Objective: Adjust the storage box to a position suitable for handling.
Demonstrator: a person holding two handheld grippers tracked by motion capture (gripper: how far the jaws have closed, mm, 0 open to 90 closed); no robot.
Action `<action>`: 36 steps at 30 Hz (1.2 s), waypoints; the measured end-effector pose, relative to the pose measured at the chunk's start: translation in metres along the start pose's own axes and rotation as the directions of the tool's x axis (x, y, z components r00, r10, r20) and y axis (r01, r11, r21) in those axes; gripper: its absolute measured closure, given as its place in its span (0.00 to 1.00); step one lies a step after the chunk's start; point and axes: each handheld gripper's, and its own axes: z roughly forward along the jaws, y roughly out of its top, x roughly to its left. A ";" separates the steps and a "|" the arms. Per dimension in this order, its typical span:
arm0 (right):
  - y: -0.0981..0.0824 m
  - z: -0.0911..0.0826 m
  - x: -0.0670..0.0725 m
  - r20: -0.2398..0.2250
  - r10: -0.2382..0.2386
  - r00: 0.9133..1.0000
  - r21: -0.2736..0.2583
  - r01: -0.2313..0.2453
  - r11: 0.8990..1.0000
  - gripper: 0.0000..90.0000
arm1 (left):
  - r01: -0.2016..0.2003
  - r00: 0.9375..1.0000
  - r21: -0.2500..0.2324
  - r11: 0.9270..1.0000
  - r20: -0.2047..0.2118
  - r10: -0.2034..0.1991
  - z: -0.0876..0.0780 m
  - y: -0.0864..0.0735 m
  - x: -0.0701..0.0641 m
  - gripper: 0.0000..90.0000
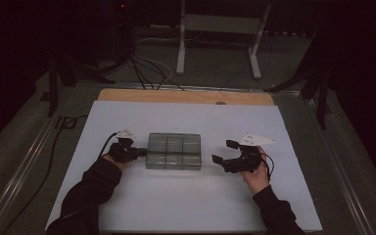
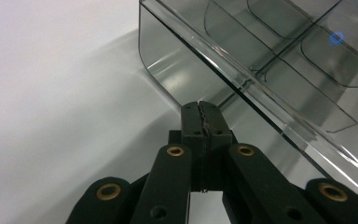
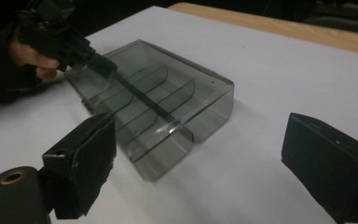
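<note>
Two black tools, left tool (image 2: 202, 112) closed beside smoky plastic divided box (image 1: 174, 151), right tool (image 3: 205, 158) open

The clear box (image 2: 279, 70) runs off the left gripper view's top and right edges.

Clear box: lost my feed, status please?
Left gripper shut, at clear box's left end. Right gripper open, short of it. White sheet between them bare.
</note>
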 end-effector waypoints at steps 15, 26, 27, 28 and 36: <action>0.008 0.008 -0.029 0.075 0.085 0.994 -0.014 -0.085 0.996 0.25 | -0.035 0.998 -0.005 0.999 0.055 0.035 0.017 0.015 -0.021 1.00; 0.010 0.038 -0.057 0.151 0.115 0.982 0.126 -0.134 0.983 0.81 | -0.021 0.997 -0.010 1.000 0.071 0.022 0.003 0.001 -0.027 1.00; 0.010 0.043 -0.060 0.149 0.121 0.981 0.146 -0.143 0.979 0.85 | -0.024 0.997 -0.007 1.000 0.073 0.025 0.003 0.000 -0.027 1.00; 0.011 0.046 -0.062 0.149 0.124 0.981 0.163 -0.148 0.976 0.89 | -0.026 0.997 -0.005 1.000 0.073 0.027 0.003 -0.001 -0.028 1.00; 0.012 0.074 -0.074 0.179 0.157 0.971 0.228 -0.196 0.954 1.00 | -0.030 0.994 0.011 0.999 0.101 0.029 0.008 -0.004 -0.031 1.00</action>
